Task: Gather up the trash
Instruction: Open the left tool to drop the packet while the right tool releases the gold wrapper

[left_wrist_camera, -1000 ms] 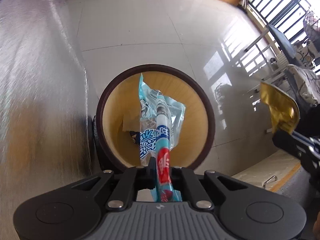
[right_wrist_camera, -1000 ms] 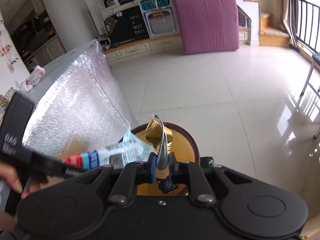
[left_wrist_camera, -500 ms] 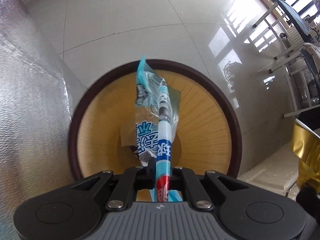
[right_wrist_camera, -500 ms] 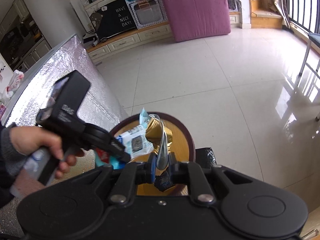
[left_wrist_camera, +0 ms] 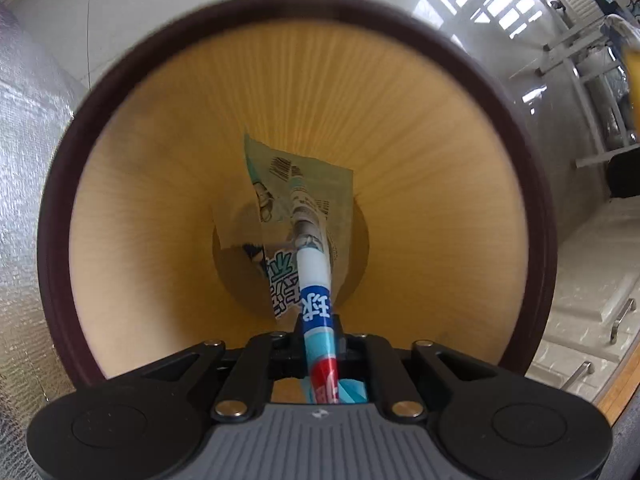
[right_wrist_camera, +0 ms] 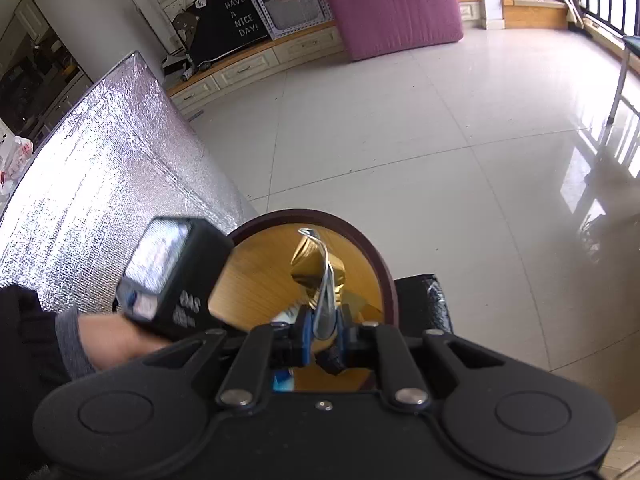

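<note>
Pale glossy floor tiles [right_wrist_camera: 400, 128] run back to a purple mattress [right_wrist_camera: 384, 4] leaning on a low cabinet, with a railed window throwing bright bars on the floor at the right. On the left stands a block wrapped in silver foil insulation [right_wrist_camera: 104, 152]; whether it is a worktop I cannot tell. Beside it on the floor sits a round trash bin [left_wrist_camera: 520, 184] with a dark brown rim and a yellow wood-grain inside.

Pointing almost straight down into the bin's mouth, the left hand-held gripper [left_wrist_camera: 318, 344] hangs over the middle of the opening. A blue, white and red snack wrapper [left_wrist_camera: 304, 216] lies with its long axis along the fingers, its far end reaching toward the bin's bottom, its near end between the jaws. Those jaws stand narrow and have just been opening, with the wrapper between them and, by my reading, the pads no longer pressing it; it looks ready to fall clear. Some paper scrap already lies at the bottom.

Tilted down at a slant from the bin's near side, the right hand-held gripper [right_wrist_camera: 322, 336] is clamped narrow on a crumpled gold foil wrapper [right_wrist_camera: 316, 268], which sticks up over the bin's opening. The left one is deeper and more central, so its drop likely comes first; the right needs to come further over the mouth.
</note>
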The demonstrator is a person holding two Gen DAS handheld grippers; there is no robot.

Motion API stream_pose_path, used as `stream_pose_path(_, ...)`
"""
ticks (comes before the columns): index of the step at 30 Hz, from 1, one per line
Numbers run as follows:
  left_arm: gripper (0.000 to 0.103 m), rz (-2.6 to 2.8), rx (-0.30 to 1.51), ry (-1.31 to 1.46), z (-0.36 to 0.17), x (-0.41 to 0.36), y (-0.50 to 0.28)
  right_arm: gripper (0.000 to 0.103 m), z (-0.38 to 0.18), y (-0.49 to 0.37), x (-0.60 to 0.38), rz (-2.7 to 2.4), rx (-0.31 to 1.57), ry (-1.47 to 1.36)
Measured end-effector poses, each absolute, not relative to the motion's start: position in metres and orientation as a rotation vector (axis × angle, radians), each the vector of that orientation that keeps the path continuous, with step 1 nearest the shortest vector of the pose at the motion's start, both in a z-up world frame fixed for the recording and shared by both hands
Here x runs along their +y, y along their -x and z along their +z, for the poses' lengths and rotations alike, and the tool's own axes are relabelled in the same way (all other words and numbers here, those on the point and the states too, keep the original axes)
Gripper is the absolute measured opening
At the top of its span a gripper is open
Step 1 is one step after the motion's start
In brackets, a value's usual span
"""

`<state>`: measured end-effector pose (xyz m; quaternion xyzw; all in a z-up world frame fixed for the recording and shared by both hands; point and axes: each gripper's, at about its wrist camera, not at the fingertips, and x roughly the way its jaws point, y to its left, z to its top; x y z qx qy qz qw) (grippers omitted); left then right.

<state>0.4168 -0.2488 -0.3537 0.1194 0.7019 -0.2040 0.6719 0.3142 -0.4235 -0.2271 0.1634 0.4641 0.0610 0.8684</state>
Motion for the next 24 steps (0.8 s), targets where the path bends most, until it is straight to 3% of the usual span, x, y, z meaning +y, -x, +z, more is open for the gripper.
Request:
stream_pose_path(3,0.017,-0.434,1.565,-0.289,-0.35,-0.244,-0.418,0.013,-0.236,-0.326,-0.421,0.13,0.984,-0.343)
stream_pose_path(5,0.044,-0.405,1.569,-0.279,-0.346,-0.237,-0.42,0.013,-0.243,-0.334,-0.419,0.133,1.001,-0.353)
stream_pose_path(7,0.063,-0.389,1.567,-0.255,-0.34,-0.232,-0.422,0.013,-0.25,-0.343,-0.415,0.129,1.023,-0.349)
stream_pose_path(8,0.067,-0.383,1.563,-0.244,-0.335,-0.228,-0.422,0.013,-0.254,-0.347,-0.414,0.126,1.035,-0.345)
stream_pose_path(20,0.075,-0.397,1.491,-0.173,-0.285,-0.218,-0.391,0.013,-0.286,-0.372,-0.408,0.091,1.148,-0.328)
stream_pose_path(21,0.073,-0.407,1.482,-0.163,-0.282,-0.215,-0.388,0.013,-0.286,-0.374,-0.408,0.092,1.151,-0.325)
stream_pose_path(24,0.054,-0.43,1.477,-0.177,-0.287,-0.215,-0.386,0.013,-0.284,-0.376,-0.405,0.103,1.153,-0.31)
